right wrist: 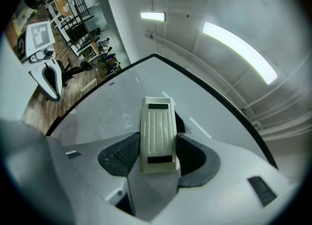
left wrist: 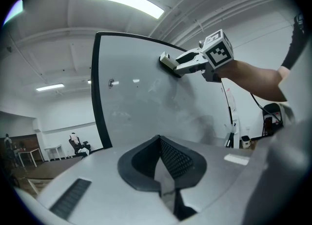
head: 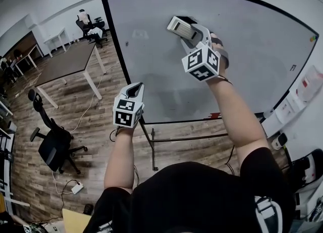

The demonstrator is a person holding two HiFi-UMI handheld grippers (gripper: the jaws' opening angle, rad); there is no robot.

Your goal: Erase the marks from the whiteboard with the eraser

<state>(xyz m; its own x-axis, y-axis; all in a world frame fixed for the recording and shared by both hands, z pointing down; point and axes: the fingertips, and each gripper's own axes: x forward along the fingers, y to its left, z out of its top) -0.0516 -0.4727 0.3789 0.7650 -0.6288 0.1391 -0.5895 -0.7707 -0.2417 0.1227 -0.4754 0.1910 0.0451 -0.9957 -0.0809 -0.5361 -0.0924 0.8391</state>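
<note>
A black-framed whiteboard (head: 252, 40) stands upright before me, its surface grey-white with only faint smudges. My right gripper (head: 189, 31) is shut on a cream ribbed eraser (head: 180, 29), pressed flat against the upper middle of the board. In the right gripper view the eraser (right wrist: 157, 133) sits between the jaws against the whiteboard (right wrist: 97, 116). The left gripper view shows the same eraser (left wrist: 168, 63) on the whiteboard (left wrist: 141, 107). My left gripper (head: 134, 90) hangs shut and empty near the board's lower left edge; its jaws (left wrist: 163, 158) meet with nothing between them.
A brown table (head: 65, 62) and a black office chair (head: 53, 143) stand on the wooden floor to the left. The board's metal stand (head: 151, 143) reaches down in front of me. Papers hang on the wall (head: 303, 88) at right. A person (head: 85, 18) sits far back.
</note>
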